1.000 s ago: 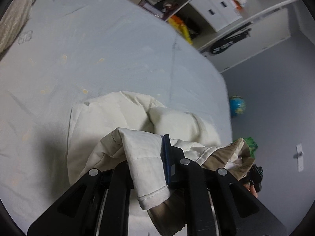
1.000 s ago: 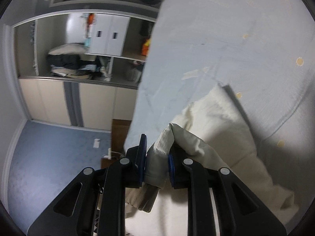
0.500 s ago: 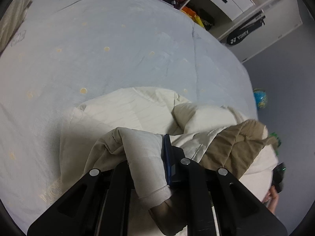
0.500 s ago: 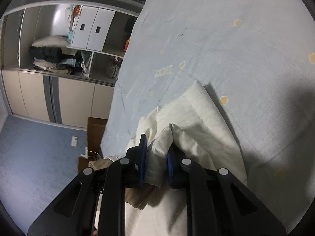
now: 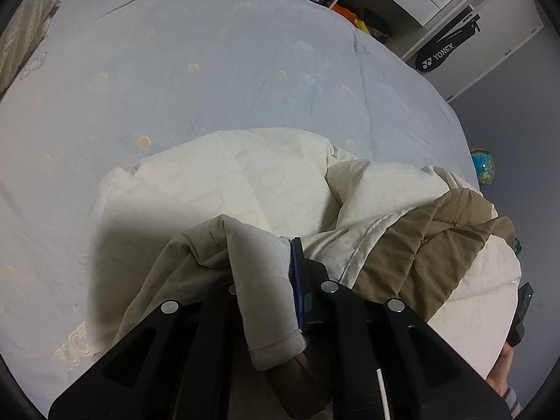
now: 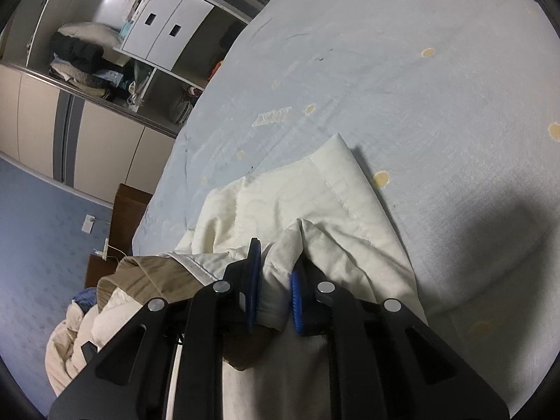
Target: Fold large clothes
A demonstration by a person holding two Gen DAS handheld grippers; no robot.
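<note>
A large cream quilted garment (image 5: 252,182) with a tan lining (image 5: 427,245) lies bunched on a pale blue bed (image 5: 210,52). My left gripper (image 5: 266,273) is shut on a hemmed edge of the cream garment, which drapes over its left finger. My right gripper (image 6: 274,280) is shut on another cream edge of the garment (image 6: 315,203), pinched between its blue pads (image 6: 297,297). The tan lining (image 6: 154,273) hangs off the bed's edge to the left in the right wrist view.
The bed (image 6: 402,80) has yellow dots. White shelves and drawers (image 6: 164,31) with piled clothes stand beyond it. A black racket bag (image 5: 444,47) lies on a shelf. A globe (image 5: 483,169) sits on the floor. A brown nightstand (image 6: 119,217) stands beside the bed.
Both grippers have carried the garment further over the bed. More of the cream cloth and its tan lining now rests spread on the bedspread.
</note>
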